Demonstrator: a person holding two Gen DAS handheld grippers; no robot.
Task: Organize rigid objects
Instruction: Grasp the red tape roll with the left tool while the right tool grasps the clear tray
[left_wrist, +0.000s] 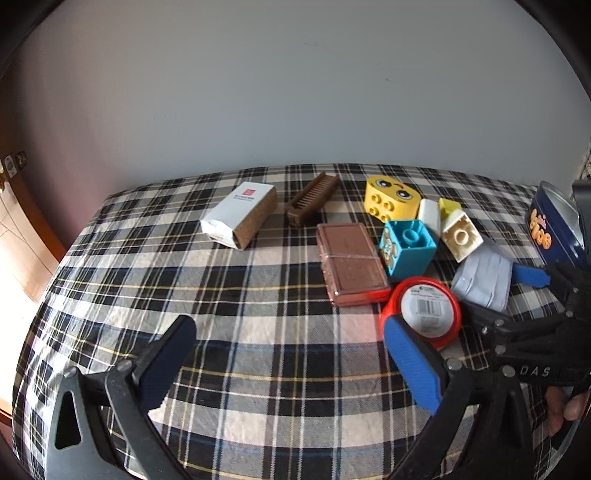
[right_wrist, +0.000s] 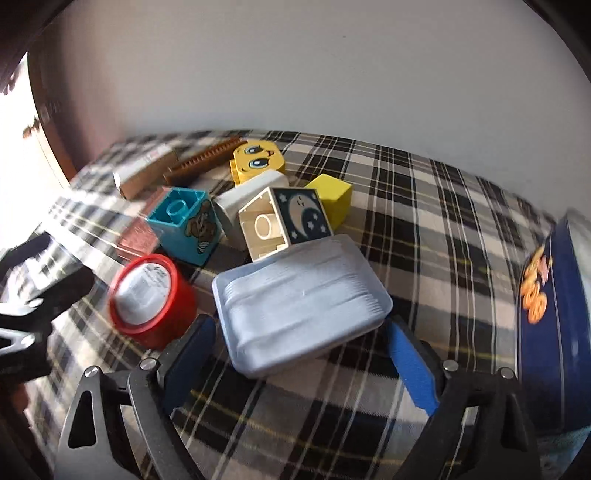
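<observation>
A pale blue plastic box (right_wrist: 299, 302) lies tilted on the plaid cloth (left_wrist: 258, 295), between the fingertips of my right gripper (right_wrist: 301, 354). The pads stand close beside its two sides without clearly pressing on it. Behind it are a cream moon brick (right_wrist: 284, 221), a teal brick (right_wrist: 184, 221), a yellow cube (right_wrist: 332, 195) and a yellow face brick (right_wrist: 258, 158). A red round tin (left_wrist: 424, 310) sits just past my left gripper's blue finger. My left gripper (left_wrist: 291, 365) is open over bare cloth, holding nothing.
A brown flat case (left_wrist: 351, 262), a brown comb (left_wrist: 312, 199) and a white-and-brown carton (left_wrist: 240, 214) lie toward the back left. A dark blue tin (right_wrist: 554, 314) stands at the right edge. A grey wall rises behind the table.
</observation>
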